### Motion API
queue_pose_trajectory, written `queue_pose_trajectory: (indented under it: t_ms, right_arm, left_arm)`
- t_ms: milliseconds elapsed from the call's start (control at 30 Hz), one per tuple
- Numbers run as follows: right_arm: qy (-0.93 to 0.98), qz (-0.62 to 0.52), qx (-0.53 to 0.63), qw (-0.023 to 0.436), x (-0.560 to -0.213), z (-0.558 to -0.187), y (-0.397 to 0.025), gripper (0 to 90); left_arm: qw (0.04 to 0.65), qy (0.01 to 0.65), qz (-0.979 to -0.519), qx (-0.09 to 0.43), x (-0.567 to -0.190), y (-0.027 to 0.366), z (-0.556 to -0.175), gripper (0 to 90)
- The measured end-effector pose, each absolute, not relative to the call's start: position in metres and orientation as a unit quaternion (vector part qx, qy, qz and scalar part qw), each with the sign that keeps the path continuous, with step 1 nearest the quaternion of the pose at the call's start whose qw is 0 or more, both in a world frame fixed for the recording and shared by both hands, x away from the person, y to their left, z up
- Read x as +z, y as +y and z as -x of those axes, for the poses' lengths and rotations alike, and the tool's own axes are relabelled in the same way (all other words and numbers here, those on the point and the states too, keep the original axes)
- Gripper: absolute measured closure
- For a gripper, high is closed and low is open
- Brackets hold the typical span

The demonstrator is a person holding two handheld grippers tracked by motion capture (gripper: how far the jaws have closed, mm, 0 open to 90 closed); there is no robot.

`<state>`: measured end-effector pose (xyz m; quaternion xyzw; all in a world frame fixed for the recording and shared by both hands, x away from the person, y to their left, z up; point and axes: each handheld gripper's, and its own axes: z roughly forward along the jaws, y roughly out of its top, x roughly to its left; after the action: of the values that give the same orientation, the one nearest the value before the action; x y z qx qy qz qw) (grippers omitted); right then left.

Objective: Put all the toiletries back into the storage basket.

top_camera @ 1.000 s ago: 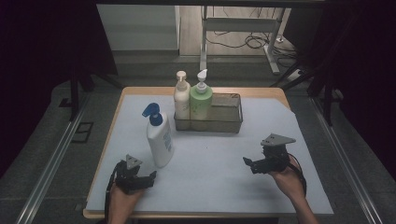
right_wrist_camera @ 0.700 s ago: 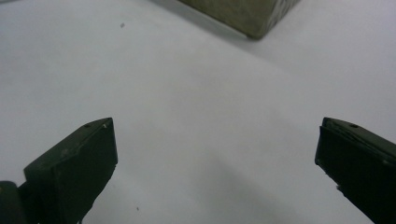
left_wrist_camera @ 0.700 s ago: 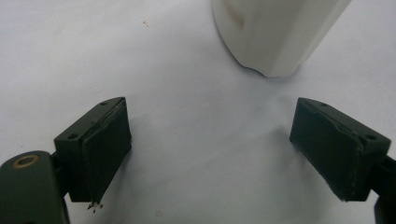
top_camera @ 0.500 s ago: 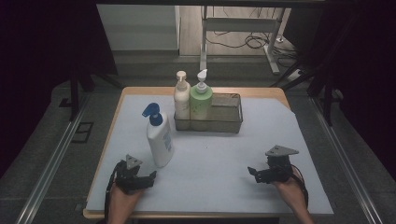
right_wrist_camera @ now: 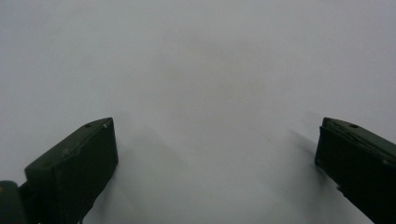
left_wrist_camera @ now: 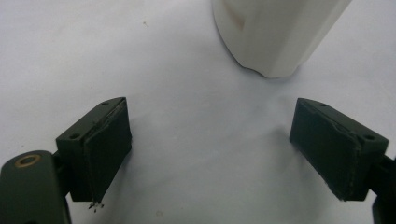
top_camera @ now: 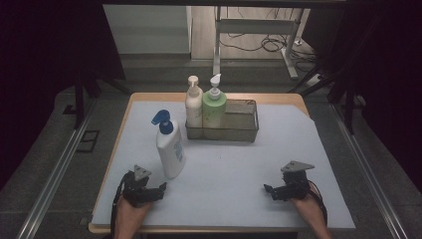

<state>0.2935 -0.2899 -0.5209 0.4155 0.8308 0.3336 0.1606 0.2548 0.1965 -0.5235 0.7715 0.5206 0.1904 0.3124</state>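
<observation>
A white pump bottle with a blue head (top_camera: 169, 146) stands upright on the white sheet, left of centre. My left gripper (top_camera: 155, 191) rests just in front of it, open, with nothing between its jaws; the bottle's base (left_wrist_camera: 275, 37) rises just beyond them in the left gripper view (left_wrist_camera: 212, 144). My right gripper (top_camera: 271, 191) lies low on the sheet at the front right, open and empty, its jaws wide over bare sheet (right_wrist_camera: 215, 154). A wire basket (top_camera: 239, 125) at the back holds a cream pump bottle (top_camera: 193, 107) and a green one (top_camera: 214, 109).
The white sheet (top_camera: 224, 169) covers most of the wooden table (top_camera: 149, 97). The basket's right half holds nothing. Metal rails (top_camera: 54, 174) run along both sides of the table, and a desk frame with cables (top_camera: 259, 35) stands beyond the far edge.
My right gripper has come down and toward the front edge, settling low on the sheet. The left gripper and the bottles have not moved.
</observation>
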Motion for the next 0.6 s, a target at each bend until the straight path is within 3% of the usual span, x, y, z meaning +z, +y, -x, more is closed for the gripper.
queue_pose_trajectory:
  t_ms: [300,600]
  right_arm:
    - [0.832,-0.414,0.331,0.164,-0.522,-0.293,-0.289,0.0]
    - [0.831,-0.414,0.332,0.164,-0.522,-0.293,-0.29,0.0]
  left_arm:
    - [0.315,0.516,-0.773,0.19,-0.522,0.201,-0.255,17.0]
    - [0.323,0.509,-0.775,0.191,-0.519,0.211,-0.261,36.0]
